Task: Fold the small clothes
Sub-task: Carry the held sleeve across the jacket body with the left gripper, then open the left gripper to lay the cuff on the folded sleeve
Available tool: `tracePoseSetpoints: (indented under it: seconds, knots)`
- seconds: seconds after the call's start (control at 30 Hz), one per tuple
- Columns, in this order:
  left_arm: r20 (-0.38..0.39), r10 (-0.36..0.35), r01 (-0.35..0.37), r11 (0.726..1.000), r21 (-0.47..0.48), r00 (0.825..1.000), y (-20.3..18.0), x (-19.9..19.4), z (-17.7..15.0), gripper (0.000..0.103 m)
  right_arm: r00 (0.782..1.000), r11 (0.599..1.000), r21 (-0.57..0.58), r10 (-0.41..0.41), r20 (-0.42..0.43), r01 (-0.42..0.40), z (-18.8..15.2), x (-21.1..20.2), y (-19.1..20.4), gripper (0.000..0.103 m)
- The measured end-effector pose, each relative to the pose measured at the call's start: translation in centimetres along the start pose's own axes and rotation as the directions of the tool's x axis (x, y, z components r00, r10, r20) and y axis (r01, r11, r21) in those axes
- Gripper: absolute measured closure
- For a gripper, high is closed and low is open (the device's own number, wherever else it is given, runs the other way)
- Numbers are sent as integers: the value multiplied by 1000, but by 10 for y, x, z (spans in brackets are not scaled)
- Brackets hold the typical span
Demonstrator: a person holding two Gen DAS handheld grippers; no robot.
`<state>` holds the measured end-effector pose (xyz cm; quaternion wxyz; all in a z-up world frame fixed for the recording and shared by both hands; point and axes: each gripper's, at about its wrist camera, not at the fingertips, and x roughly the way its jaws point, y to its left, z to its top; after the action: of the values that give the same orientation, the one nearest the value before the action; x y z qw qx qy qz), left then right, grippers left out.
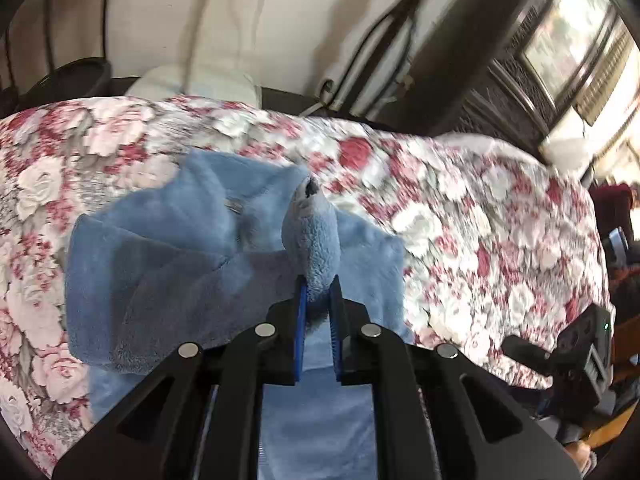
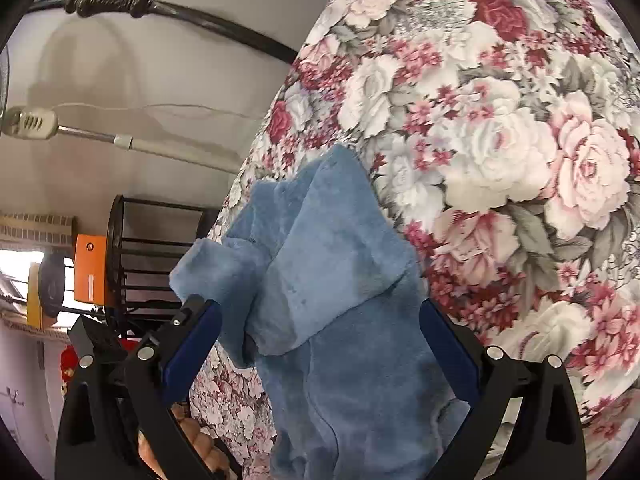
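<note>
Fingers of left gripper [image 1: 319, 300] clenched on bunched blue cloth [image 1: 200, 256]; right gripper [image 2: 320, 340] spread wide, cloth lying loose between, over floral bedspread [image 2: 500, 140]

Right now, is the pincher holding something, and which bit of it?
The left gripper is shut on a bunched fold of the blue cloth. The right gripper is open, gripping nothing.

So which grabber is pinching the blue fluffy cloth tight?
The left gripper: its jaws squeeze a bunch of the blue cloth. The right gripper stands wide open.
</note>
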<state>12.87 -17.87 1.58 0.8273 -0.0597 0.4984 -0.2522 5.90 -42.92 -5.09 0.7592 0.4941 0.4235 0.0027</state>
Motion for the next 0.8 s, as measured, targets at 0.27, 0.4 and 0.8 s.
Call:
tracePoseSetpoints:
  seconds: [0.27,0.4,0.8]
  knots:
    - [-57,19,-15,997,81,998,-33,39,-20,93,1000,999,43,6,8,-6,5,-4,-18,4]
    - [-145,65,-52,994,98,987,-30,71,-38,82,1000,999,50,1,-2,-1,5,8,-18,4]
    - [-191,65,-56,997,51,979,1,75,-54,50,990,994,15,105,-95,-104,-7,99,15,8]
